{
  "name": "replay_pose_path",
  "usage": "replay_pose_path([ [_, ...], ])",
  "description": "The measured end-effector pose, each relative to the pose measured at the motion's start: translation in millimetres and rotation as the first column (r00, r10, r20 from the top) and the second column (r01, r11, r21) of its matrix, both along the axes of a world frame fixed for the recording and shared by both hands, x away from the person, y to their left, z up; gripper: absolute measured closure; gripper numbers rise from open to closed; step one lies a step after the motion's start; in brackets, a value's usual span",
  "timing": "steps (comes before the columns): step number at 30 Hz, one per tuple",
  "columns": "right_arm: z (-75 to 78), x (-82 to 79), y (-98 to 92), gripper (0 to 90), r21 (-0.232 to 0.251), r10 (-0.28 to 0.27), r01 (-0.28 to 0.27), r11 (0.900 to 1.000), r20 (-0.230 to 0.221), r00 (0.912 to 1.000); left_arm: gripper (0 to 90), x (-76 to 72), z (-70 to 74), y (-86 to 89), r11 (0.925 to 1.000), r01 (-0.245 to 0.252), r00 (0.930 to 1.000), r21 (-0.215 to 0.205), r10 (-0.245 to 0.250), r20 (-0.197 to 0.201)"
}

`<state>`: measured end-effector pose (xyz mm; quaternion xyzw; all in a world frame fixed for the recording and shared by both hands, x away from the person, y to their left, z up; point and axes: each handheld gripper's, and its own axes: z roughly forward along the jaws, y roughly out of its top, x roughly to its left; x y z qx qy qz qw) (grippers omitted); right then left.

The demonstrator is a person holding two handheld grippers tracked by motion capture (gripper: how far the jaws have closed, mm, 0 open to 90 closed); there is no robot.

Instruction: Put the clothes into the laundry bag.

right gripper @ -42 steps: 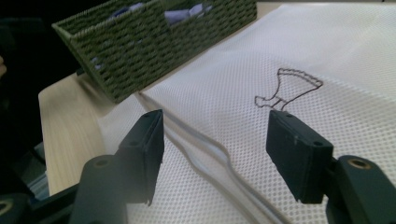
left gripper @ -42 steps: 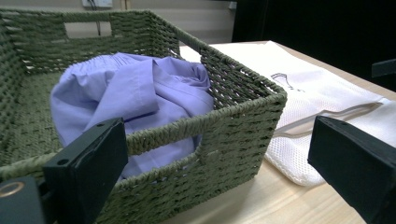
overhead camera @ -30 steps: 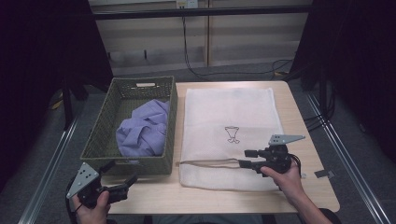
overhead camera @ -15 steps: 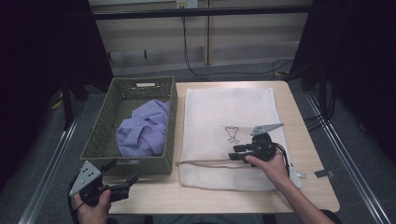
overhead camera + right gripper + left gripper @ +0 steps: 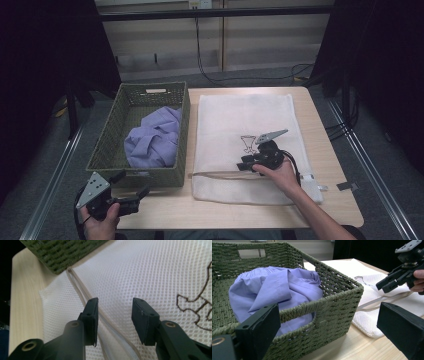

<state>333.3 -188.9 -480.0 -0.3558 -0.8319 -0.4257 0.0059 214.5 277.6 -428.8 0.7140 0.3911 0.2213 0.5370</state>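
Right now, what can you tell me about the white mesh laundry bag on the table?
The white mesh laundry bag lies flat on the wooden table, beside the green woven basket. It is a fine honeycomb net with a small brown outline drawing stitched near its middle. A pale zipper band runs along its near end toward the basket's corner. The right claw hovers over that band, jaws open with mesh between them, having just been closing. Whether the zipper is open, I cannot tell.

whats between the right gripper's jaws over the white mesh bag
In the right gripper view, the right gripper stands open over the white mesh laundry bag; between its jaws lies bare mesh, with the beige zipper beside it.
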Motion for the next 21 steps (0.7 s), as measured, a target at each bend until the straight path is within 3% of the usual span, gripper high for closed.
replay_pose_path([
  [3, -2.5, 0.9, 0.4, 53.7, 0.001, -0.006, 0.006, 1.0, 0.006, 1.0, 4.7, -0.6, 0.4, 0.2, 1.0, -0.003, 1.0, -0.002, 0.003, 0.003],
  [10, -18.4, -0.5, 0.5, 53.0, -0.09, 0.014, -0.012, 0.996, 0.024, 0.9996, 4.7, -0.6, 0.6, 1.7, 1.0, 0.002, 1.0, 0.0, -0.002, 0.001],
  [11, -21.7, -2.4, 0.3, 53.0, -0.095, 0.041, -0.036, 0.995, 0.052, 0.9978, 4.7, -1.3, 0.6, 2.5, 1.0, -0.001, 1.0, -0.001, 0.001, -0.001],
  [16, -22.6, -6.8, 2.3, 54.3, -0.135, 0.06, -0.045, 0.99, 0.108, 0.9923, 4.7, -1.0, -0.1, 3.8, 1.0, 0.005, 1.0, -0.003, -0.005, -0.004],
  [21, -24.9, -10.6, 1.4, 62.5, -0.163, 0.077, -0.048, 0.985, 0.175, 0.9816, 4.8, -2.1, 0.6, 3.1, 1.0, -0.007, 1.0, 0.003, 0.007, 0.003],
])
